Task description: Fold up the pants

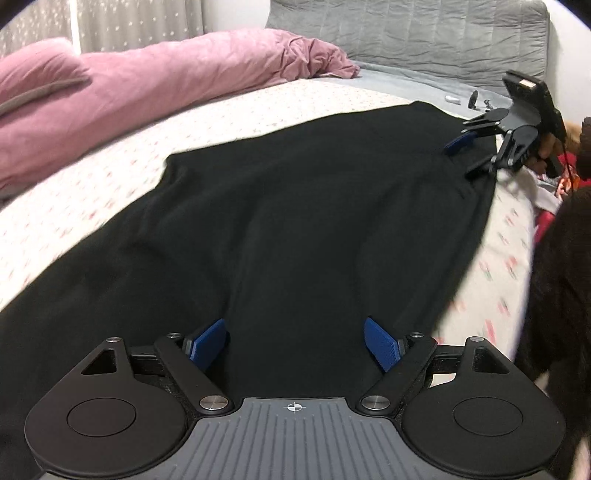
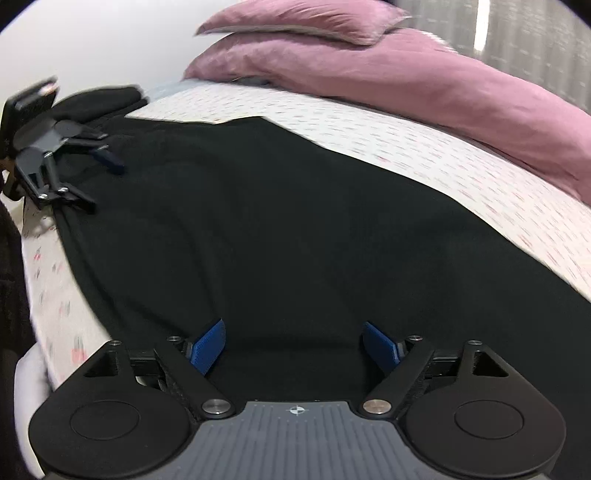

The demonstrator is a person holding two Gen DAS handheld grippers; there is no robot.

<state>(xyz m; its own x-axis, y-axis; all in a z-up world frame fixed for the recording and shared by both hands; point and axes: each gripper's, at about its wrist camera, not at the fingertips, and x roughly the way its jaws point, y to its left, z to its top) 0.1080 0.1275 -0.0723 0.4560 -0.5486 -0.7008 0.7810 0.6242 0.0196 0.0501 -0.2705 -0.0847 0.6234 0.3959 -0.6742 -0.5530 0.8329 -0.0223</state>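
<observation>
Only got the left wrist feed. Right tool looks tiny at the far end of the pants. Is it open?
Observer: Yes. The right wrist view shows the right tool with its blue pads spread wide, nothing pinched, black pants below.
Operator: Which pants end is near my left tool?
Observer: Cannot tell; the right view shows the left tool open near a straight fabric edge at the bed's near side.
Operator: Anything on the bed behind me?
Observer: A pink pillow sits on top of the pink duvet, by a white wall.
</observation>
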